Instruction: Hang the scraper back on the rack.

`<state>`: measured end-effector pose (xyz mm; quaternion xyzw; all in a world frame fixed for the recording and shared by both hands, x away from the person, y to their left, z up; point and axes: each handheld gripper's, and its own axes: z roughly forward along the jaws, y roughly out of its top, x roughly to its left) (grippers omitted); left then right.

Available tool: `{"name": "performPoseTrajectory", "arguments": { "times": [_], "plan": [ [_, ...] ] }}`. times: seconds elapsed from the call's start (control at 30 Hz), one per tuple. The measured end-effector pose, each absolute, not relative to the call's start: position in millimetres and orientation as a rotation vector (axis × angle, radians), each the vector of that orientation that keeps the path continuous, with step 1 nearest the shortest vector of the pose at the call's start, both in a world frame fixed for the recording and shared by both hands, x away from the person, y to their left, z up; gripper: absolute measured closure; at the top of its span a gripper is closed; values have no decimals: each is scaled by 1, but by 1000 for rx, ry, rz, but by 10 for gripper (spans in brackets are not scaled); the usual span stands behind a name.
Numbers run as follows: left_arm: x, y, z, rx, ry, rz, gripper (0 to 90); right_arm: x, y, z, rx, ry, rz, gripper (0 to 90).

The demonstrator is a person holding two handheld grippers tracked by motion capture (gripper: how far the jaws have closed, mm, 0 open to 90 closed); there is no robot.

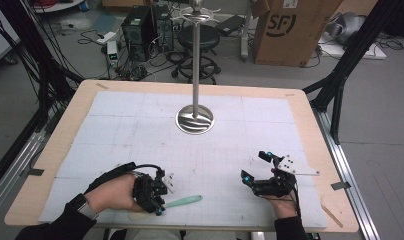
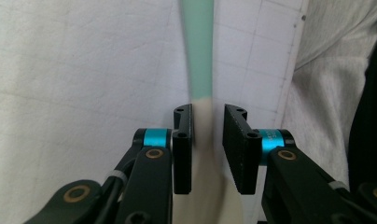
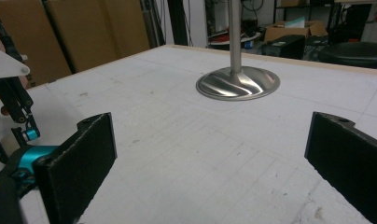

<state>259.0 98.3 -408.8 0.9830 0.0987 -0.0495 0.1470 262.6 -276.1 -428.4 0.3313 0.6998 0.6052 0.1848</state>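
1. While your left hand (image 1: 112, 192) rests near the front edge of the table (image 1: 65, 125), its left gripper (image 1: 157, 200) sits low over the white gridded mat (image 1: 125, 130), jaws pointing to your right.
2. In the left gripper view, the jaws stand narrow on either side of the spoon (image 2: 199, 56), at the point where its green handle meets the cream part. One jaw appears to touch it; a thin gap shows at the other, so a firm grip cannot be told.
3. From above, the spoon's green handle (image 1: 182, 201) lies flat on the mat, running right from the jaws.
4. Your right gripper (image 1: 255, 170) rests on the mat at the right, well apart from the spoon, with its jaws spread wide and nothing between them.
5. The metal stand (image 1: 195, 119) is upright at mid-table, its round base (image 3: 238, 84) ahead of the right gripper.
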Motion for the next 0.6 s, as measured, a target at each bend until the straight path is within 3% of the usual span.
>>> {"name": "performPoseTrajectory", "arguments": {
  "times": [0.13,0.6],
  "plan": [
    [258,95,-409,2856,289,-110,788,263,-275,-430,928,1983,1702,8],
    [245,87,-408,2904,301,29,797,263,-274,-430,925,1987,1701,8]
  ]
}}
